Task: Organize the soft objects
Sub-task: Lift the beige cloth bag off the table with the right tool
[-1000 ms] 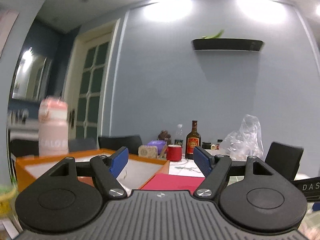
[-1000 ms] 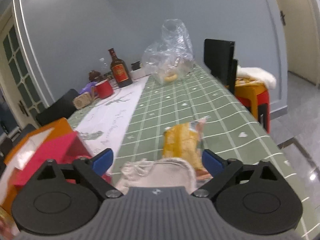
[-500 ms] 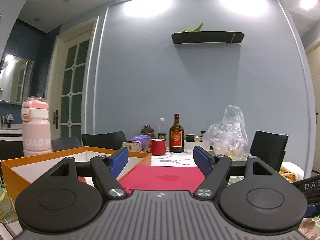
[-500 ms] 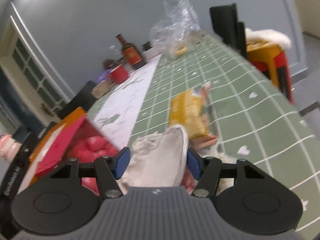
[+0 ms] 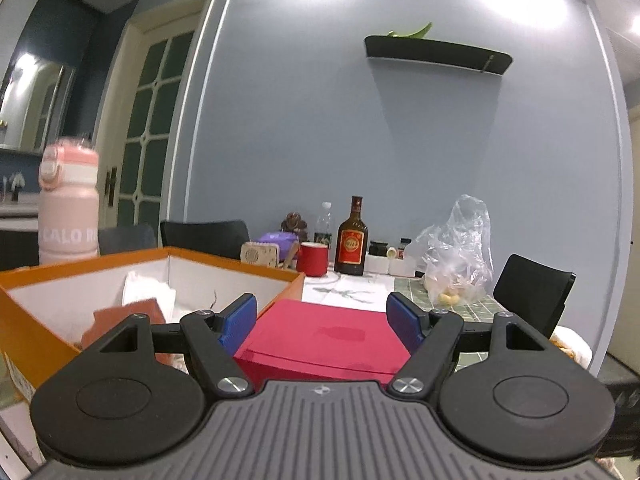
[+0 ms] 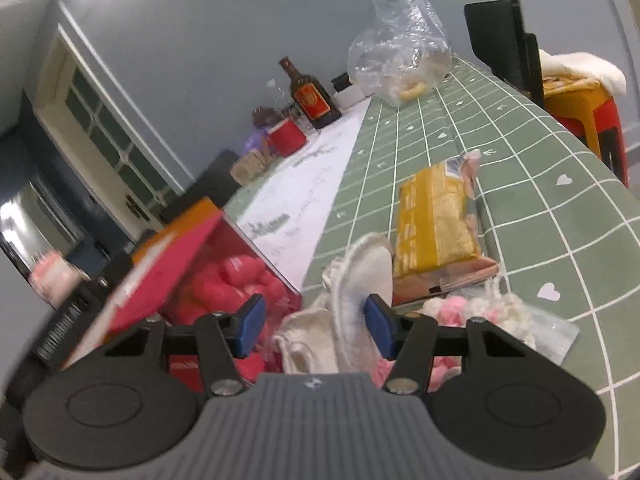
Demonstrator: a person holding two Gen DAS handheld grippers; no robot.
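My right gripper hangs low over the green checked table, jaws closing on a cream cloth pouch that is bunched into an upright fold between the blue pads. Left of it stands a red box, lid raised, filled with pink soft pieces. A yellow snack packet and a pink-and-white fluffy thing in clear plastic lie to the right. My left gripper points level over the red box lid, open, nothing between its fingers. An orange box on the left holds white and rust cloths.
A pink bottle stands behind the orange box. At the table's far end are a brown bottle, a red mug and a clear plastic bag. A black chair and an orange stool flank the right side.
The right jaws came together around the cream pouch, which rose from lying flat to a standing fold, and the gripper tipped and rolled. The left view swung slightly; its jaws kept their width.
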